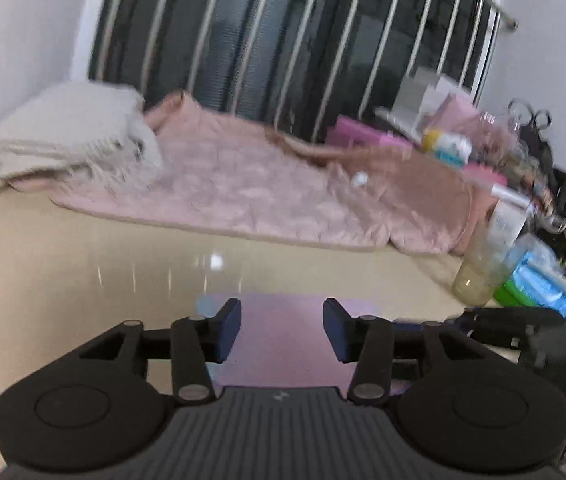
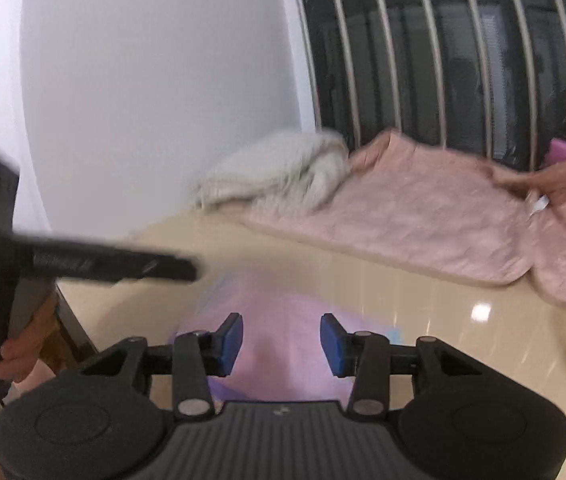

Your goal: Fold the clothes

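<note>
A small lilac-pink cloth (image 1: 283, 336) lies flat on the glossy beige table, right under my left gripper (image 1: 282, 330), which is open and empty above it. In the right wrist view the same cloth (image 2: 279, 332) lies under my right gripper (image 2: 281, 344), also open and empty. A pink quilted garment (image 1: 243, 192) is spread at the back of the table and also shows in the right wrist view (image 2: 411, 216). A folded cream knit (image 1: 63, 136) sits at the back left, also in the right wrist view (image 2: 283, 172). The left gripper's body (image 2: 83, 264) crosses the right wrist view at left.
Bottles, a jar (image 1: 479, 276), blue packets (image 1: 543, 276) and pink boxes (image 1: 367, 136) crowd the table's right side. A railed dark window (image 1: 283, 40) stands behind. The table's left edge (image 2: 75, 328) shows near my hand. Both views are motion-blurred.
</note>
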